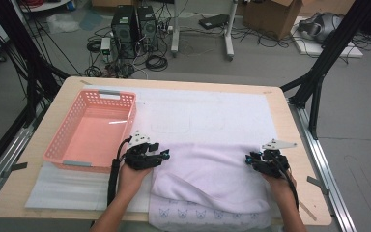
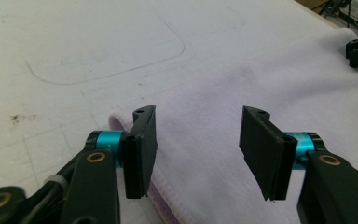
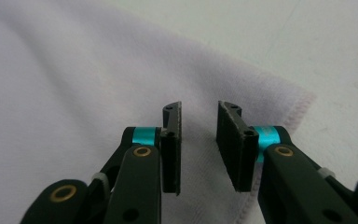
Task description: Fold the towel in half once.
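High view: towel [image 1: 207, 181] lies lower centre, folded over once, a patterned layer peeking out at the bottom edge. Left gripper [image 1: 164, 155] stands wide over its left corner, right gripper [image 1: 247, 159] narrow but empty over the right corner. More folding probably remains; basket [image 1: 58, 145] at left holds nothing.

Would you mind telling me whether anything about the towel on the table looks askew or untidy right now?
Slightly. The pale towel is folded unevenly: its upper layer lies slanted, leaving a cat-printed strip exposed along the near edge, which reaches the table's front. Otherwise nothing looks spilled or damaged.
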### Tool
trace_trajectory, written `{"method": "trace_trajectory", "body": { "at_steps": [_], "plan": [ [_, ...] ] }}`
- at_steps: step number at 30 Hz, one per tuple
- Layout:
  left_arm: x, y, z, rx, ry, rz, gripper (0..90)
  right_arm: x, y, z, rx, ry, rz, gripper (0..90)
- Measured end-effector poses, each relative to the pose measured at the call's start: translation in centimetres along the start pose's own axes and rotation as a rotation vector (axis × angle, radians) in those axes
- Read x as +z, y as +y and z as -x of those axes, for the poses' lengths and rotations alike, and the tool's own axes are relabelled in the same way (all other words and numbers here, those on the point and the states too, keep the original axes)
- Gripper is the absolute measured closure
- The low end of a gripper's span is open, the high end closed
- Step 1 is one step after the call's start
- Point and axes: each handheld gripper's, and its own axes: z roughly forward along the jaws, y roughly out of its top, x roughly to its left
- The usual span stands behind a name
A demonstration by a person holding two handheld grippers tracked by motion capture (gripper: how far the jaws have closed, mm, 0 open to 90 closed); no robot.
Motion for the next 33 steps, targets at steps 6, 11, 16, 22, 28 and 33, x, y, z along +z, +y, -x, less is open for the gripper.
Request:
{"method": "trace_trajectory", "body": {
  "at_steps": [6, 11, 16, 22, 28, 33],
  "plan": [
    [0.8, -0.1, -1.0, -0.087, 0.076, -0.037, 54.2, 0.0, 0.0, 1.7, 0.067, -0.107, 0.005, 76.5],
    [0.9, -0.1, -1.1, -0.119, 0.142, -0.047, 43.4, -0.3, -0.1, 1.7, 0.107, -0.126, 0.014, 69.7],
    [1.1, 0.1, -0.9, -0.088, 0.143, -0.074, 41.9, -1.0, -0.3, 1.7, 0.122, -0.142, 0.049, 47.7],
    [1.4, 0.3, -0.4, 0.05, 0.179, -0.113, 50.1, -0.2, -0.7, 1.9, 0.143, -0.128, 0.01, 39.3],
    [1.5, 0.2, 0.0, 0.092, 0.136, -0.106, 77.2, -0.4, -0.7, 2.1, 0.148, -0.119, 0.014, 52.3],
    [1.5, 0.2, -0.5, 0.027, 0.095, -0.106, 85.8, -0.3, -0.7, 1.9, 0.144, -0.017, 0.02, 83.7]
  ]
}}
